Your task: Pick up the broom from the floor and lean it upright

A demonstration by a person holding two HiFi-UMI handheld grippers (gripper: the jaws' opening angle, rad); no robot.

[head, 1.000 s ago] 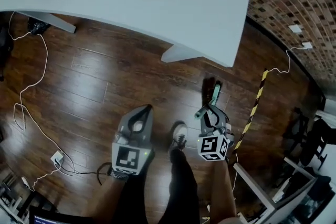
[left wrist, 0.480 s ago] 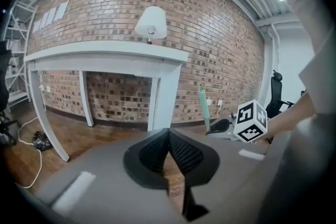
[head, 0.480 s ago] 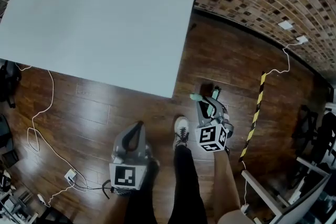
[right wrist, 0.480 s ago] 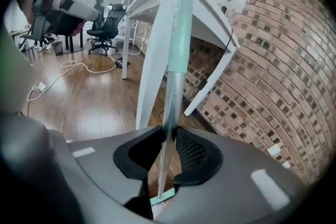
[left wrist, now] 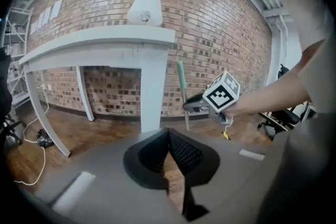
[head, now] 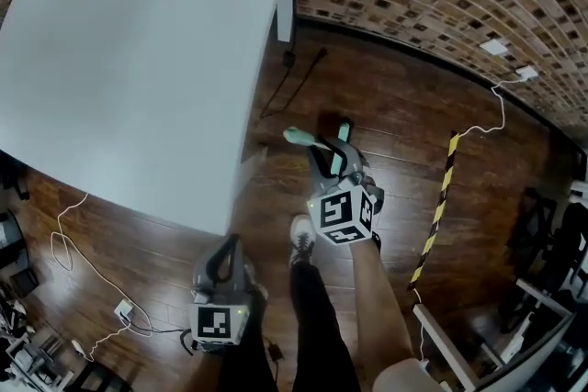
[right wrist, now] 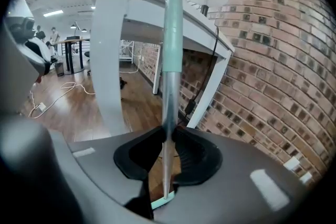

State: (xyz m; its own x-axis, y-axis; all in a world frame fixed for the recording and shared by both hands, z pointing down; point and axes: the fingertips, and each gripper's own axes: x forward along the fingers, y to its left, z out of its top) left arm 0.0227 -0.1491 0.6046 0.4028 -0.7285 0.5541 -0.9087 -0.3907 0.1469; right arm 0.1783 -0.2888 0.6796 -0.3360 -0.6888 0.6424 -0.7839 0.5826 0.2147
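While right claw grips broom, table leg, wall near

Dark trousers, white shoe, grey left tongs, right tongs

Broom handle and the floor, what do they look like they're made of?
Broom handle: probably metal tube, silvery with a bright sheen along it. Its upper grip looks like matte pale green plastic or rubber; which one is unclear. Floor: dark glossy wood or wood-look laminate, showing plank seams and grain.

Broom: silver pole w/ mint-green upper grip, standing upright nr white table corner leg.
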